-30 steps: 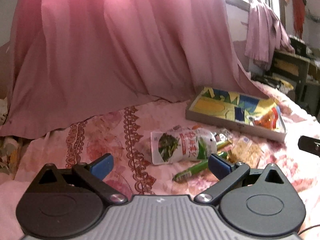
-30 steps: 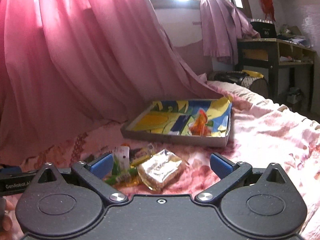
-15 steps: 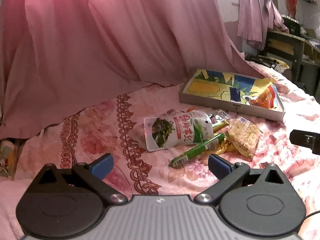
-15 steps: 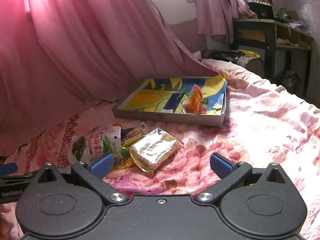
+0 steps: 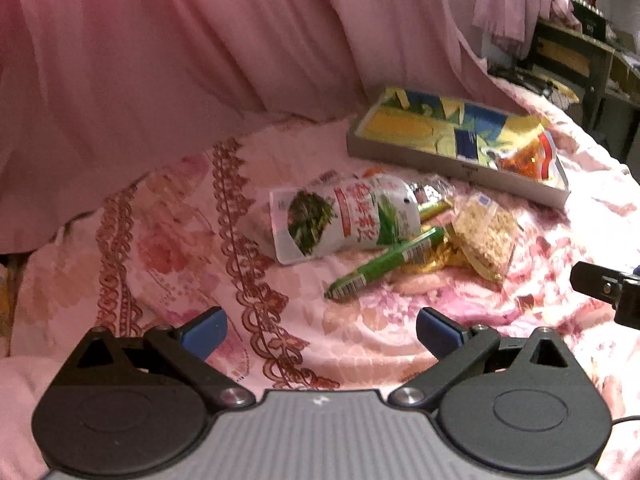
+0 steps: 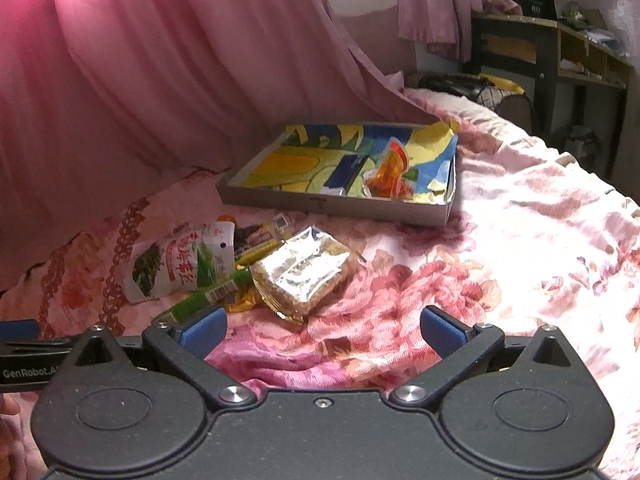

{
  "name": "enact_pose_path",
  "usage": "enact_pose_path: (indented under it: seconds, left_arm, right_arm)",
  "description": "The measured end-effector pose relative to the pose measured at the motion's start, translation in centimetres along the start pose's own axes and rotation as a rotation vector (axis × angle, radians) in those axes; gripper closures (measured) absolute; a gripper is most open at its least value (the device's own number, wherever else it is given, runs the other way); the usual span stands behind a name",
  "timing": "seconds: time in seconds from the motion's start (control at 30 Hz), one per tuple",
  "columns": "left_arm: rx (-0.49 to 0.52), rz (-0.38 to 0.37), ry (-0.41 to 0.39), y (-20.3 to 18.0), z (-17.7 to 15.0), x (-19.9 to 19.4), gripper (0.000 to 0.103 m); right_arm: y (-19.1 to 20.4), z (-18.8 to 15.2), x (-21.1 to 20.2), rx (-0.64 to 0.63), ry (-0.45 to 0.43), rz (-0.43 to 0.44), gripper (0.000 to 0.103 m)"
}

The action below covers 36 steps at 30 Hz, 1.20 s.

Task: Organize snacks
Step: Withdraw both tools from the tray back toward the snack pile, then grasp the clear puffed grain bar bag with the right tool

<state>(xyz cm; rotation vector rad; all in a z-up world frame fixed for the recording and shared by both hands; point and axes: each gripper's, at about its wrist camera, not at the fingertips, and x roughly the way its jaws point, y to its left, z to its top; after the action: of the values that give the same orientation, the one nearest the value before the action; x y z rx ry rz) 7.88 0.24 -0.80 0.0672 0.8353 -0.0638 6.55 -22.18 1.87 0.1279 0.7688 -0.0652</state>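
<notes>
A heap of snacks lies on the floral bedspread: a white pouch with green leaves (image 5: 344, 218) (image 6: 180, 266), a green stick pack (image 5: 386, 266) (image 6: 200, 300) and a clear crumbly cracker pack (image 5: 484, 238) (image 6: 304, 276). Behind them sits a shallow grey box lid with a colourful lining (image 5: 456, 160) (image 6: 332, 202), and an orange snack packet (image 5: 528, 160) (image 6: 388, 172) lies inside it. My left gripper (image 5: 320, 330) is open, short of the heap. My right gripper (image 6: 324, 330) is open too, just in front of the cracker pack.
A pink curtain (image 5: 200, 60) hangs down to the bed behind the snacks. A dark wooden desk with shelves (image 6: 560, 48) stands at the far right past the bed's edge. The right gripper's body (image 5: 608, 288) shows at the left view's right edge.
Both grippers have tilted down and come nearer to the snack heap, which now sits lower and larger in view. The fingers have stayed open and nothing has been picked up.
</notes>
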Motion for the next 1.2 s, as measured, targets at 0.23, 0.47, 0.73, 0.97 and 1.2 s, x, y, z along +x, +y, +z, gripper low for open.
enact_pose_path:
  seconds: [0.23, 0.47, 0.73, 0.97, 1.2]
  left_arm:
    - [0.0, 0.002, 0.021, 0.0, 0.6, 0.7, 0.0]
    - [0.058, -0.011, 0.029, -0.5, 1.6, 1.8, 0.0]
    - [0.153, -0.029, 0.084, -1.4, 2.7, 4.1, 0.0]
    - [0.238, -0.052, 0.11, -2.4, 3.2, 6.0, 0.0]
    - [0.264, -0.052, 0.133, -2.6, 4.1, 8.6, 0.0]
  right_arm:
    - [-0.2, 0.5, 1.2, 0.01, 0.063, -0.014, 0.001]
    - [-0.5, 1.1, 2.9, 0.043, 0.134, 0.003, 0.001]
    - [-0.7, 1.9, 5.2, 0.057, 0.185, 0.006, 0.001]
    - [-1.1, 2.6, 7.7, 0.054, 0.229, -0.011, 0.001]
    - [-1.2, 3.2, 10.5, 0.055, 0.27, -0.031, 0.001]
